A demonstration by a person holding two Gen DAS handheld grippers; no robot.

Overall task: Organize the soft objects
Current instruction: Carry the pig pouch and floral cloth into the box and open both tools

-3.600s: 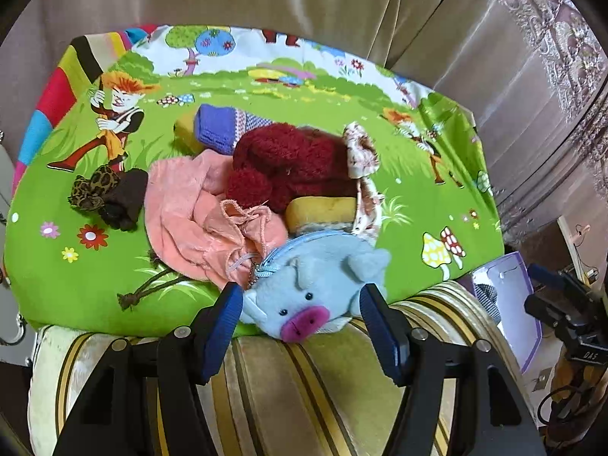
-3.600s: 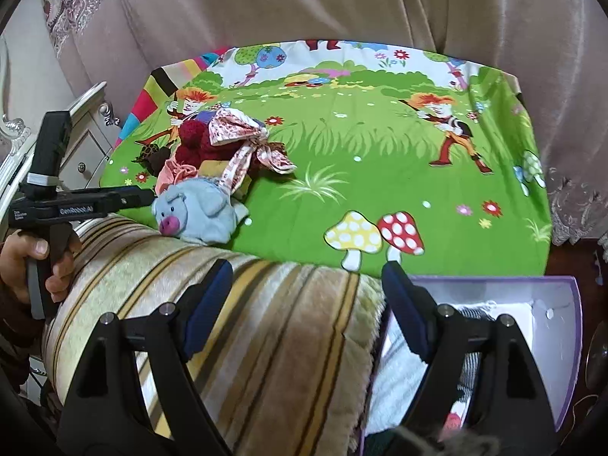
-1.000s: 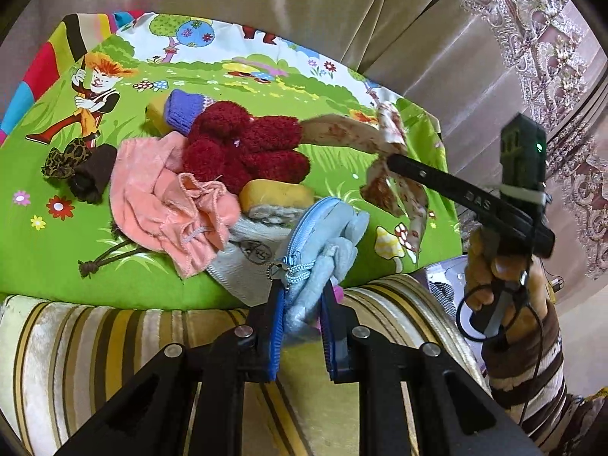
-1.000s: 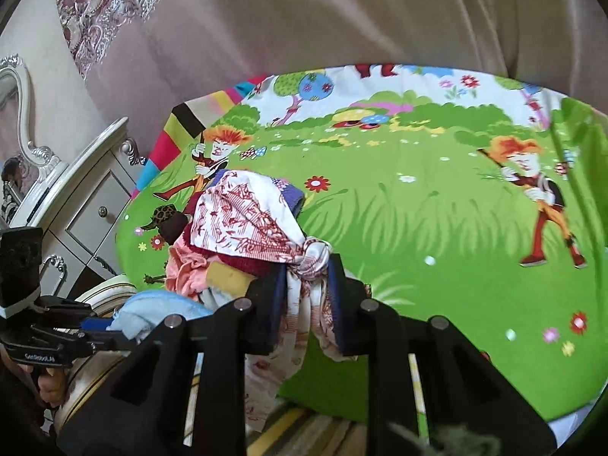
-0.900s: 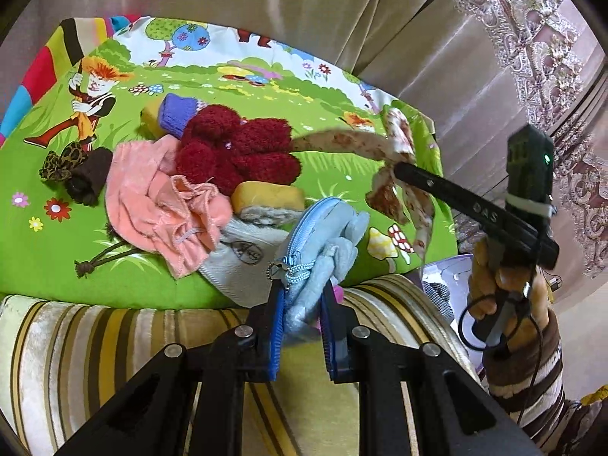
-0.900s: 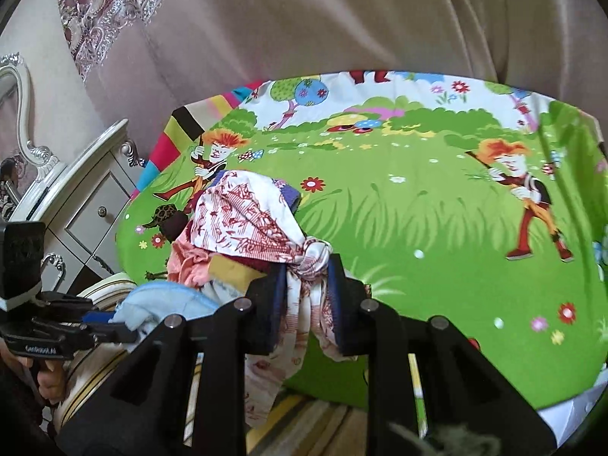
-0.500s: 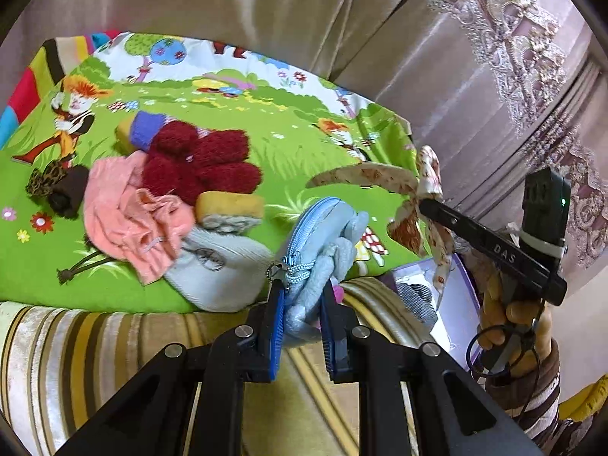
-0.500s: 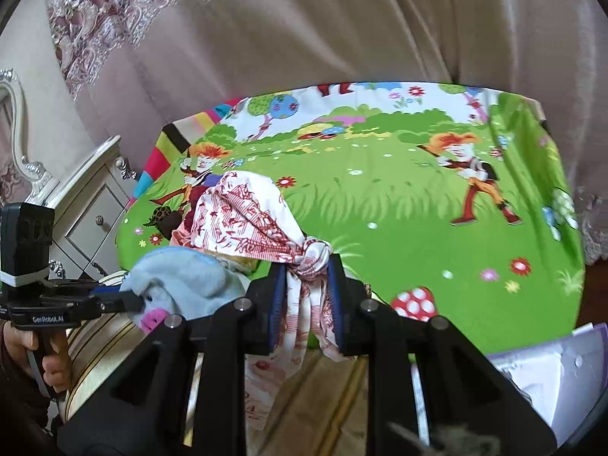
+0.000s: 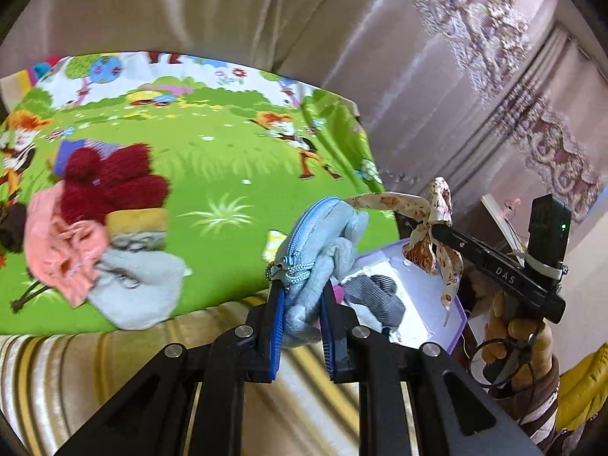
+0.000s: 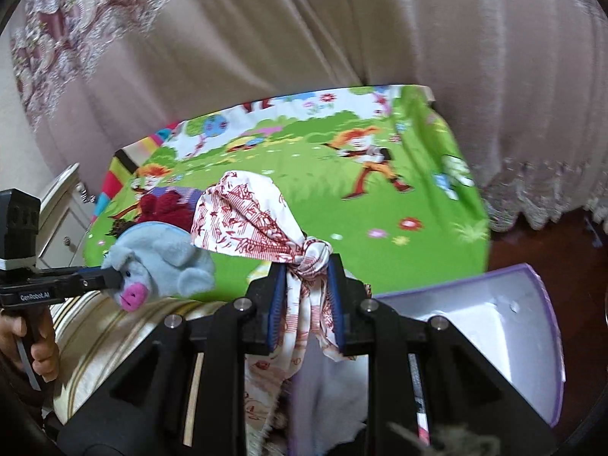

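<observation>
Carrying two limp, light items toward purple box (image 10: pixel 532 326) at near right: left gripper (image 9: pixel 300 326) jaws nearly closed, squeezing blue pig pouch (image 9: pixel 323 243) mid-body; right gripper (image 10: pixel 306 304) pinching patterned scarf (image 10: pixel 243 216) just below its knot. Tails dangle, may snag on box rim.

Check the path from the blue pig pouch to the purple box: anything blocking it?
Nothing visible blocks it. The blue pig pouch, held by the left hand-held gripper, is near the open purple box; the right hand-held gripper dangles a patterned scarf above the box.
</observation>
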